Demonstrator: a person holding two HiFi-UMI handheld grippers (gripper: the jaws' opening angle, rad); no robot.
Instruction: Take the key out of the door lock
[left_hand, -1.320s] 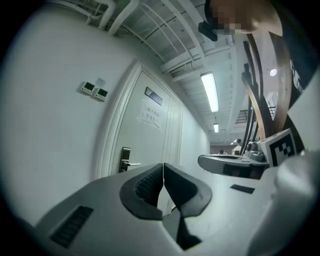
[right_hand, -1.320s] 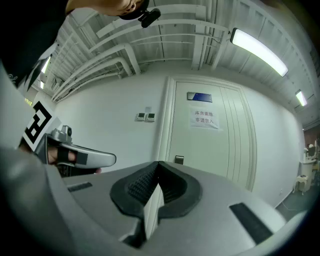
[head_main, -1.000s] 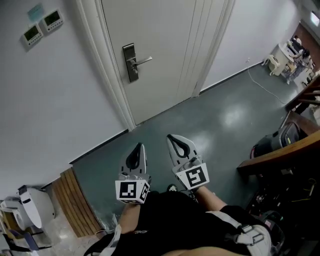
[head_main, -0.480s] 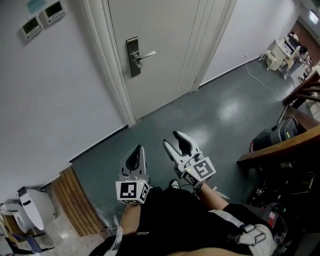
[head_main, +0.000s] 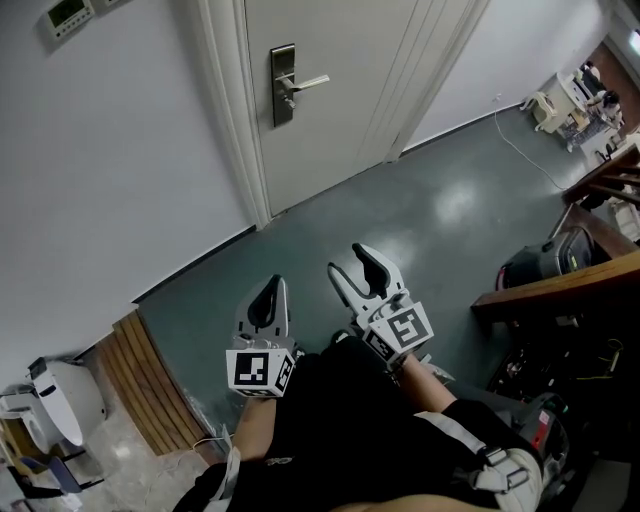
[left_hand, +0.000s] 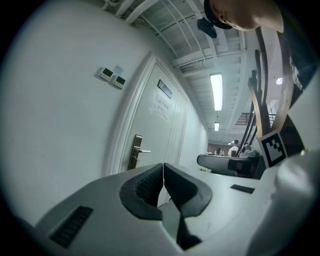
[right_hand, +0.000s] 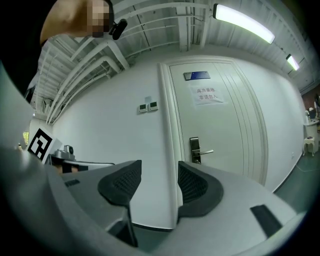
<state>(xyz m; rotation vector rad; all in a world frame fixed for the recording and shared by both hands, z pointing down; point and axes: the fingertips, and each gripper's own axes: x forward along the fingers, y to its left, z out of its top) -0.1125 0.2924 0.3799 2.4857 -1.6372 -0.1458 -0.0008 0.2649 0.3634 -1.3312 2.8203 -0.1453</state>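
The white door (head_main: 340, 80) stands closed at the top of the head view, with a dark metal lock plate (head_main: 283, 85) and a lever handle (head_main: 308, 83). A key is too small to make out there. Both grippers hang low over the grey floor, well short of the door and pointing toward it. My left gripper (head_main: 278, 284) is shut, its pads meeting with nothing between them (left_hand: 163, 167). My right gripper (head_main: 347, 260) is open; its jaws have just been opening and the gap is empty (right_hand: 160, 175). The lock plate (right_hand: 195, 150) shows past the right jaws.
Two small wall panels (head_main: 68, 12) sit left of the door frame. A slatted wooden panel (head_main: 150, 390) and a white device (head_main: 60, 400) lie at the lower left. A wooden rail (head_main: 560, 285) and dark equipment crowd the right. A cable (head_main: 530, 165) runs across the floor.
The right gripper's jaws went from shut to wide open and the gripper rolled a little. Both grippers sank slightly in the head view, and the door shifted toward the top.
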